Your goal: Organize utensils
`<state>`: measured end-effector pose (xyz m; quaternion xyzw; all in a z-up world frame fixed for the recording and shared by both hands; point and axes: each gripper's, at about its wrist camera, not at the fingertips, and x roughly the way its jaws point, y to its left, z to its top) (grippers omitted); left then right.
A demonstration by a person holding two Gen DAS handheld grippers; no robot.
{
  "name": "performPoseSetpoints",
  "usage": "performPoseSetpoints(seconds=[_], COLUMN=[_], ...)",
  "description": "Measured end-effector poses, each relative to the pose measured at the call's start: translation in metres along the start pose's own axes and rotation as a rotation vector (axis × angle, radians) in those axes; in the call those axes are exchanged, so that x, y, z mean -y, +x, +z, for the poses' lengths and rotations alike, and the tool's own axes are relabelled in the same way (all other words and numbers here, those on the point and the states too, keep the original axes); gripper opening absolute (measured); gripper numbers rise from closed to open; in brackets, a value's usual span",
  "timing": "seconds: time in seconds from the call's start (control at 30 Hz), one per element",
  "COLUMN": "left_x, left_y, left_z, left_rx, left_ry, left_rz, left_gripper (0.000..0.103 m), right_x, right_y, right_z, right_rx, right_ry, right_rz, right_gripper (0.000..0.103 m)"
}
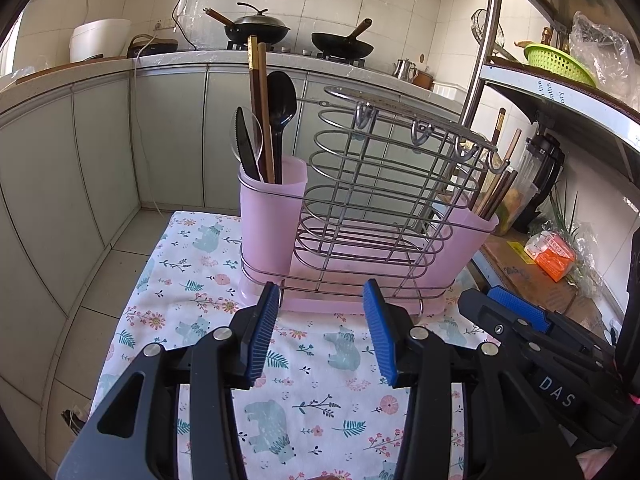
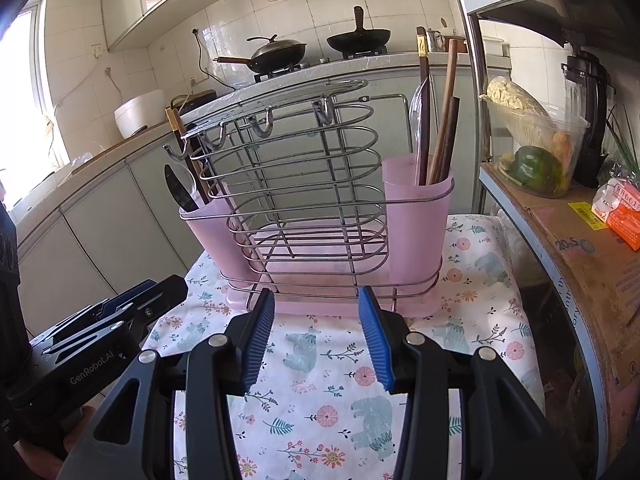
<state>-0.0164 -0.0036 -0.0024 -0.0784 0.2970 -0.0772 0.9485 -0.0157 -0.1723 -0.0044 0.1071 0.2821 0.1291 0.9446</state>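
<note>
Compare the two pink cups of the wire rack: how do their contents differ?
The left cup holds a black knife, black spoon, clear spoon and chopsticks. The right cup holds mainly chopsticks plus one clear utensil, no black ones. Both are translucent pink and stand upright at the rack's ends.

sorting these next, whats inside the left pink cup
The left pink cup holds a black knife, clear spoon, black spoon and chopsticks; their lower ends are hidden.

kitchen interior: white tiled walls (image 1: 340, 4); grey-green cabinet fronts (image 1: 104, 140) under a pale countertop (image 1: 180, 58); two dark woks (image 1: 258, 26) on the hob; white rice cooker (image 1: 98, 38); metal shelving unit (image 2: 532, 184) off the desk's right edge; pale floor tiles (image 1: 100, 280); bright window (image 2: 18, 100), strong daylight.
</note>
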Motion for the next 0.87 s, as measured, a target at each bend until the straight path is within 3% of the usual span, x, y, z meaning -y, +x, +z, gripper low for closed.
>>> performPoseSetpoints(seconds=[0.87], left_x=[-0.003], left_y=[0.011], left_z=[-0.001], left_rx=[-0.024], left_ry=[0.001], left_rz=[0.014], left_gripper=[0.044], right_x=[0.004], right_y=[0.009], right_z=[-0.001], right_rx=[-0.026], right_ry=[0.007], right_rz=[-0.009], right_gripper=[0.043])
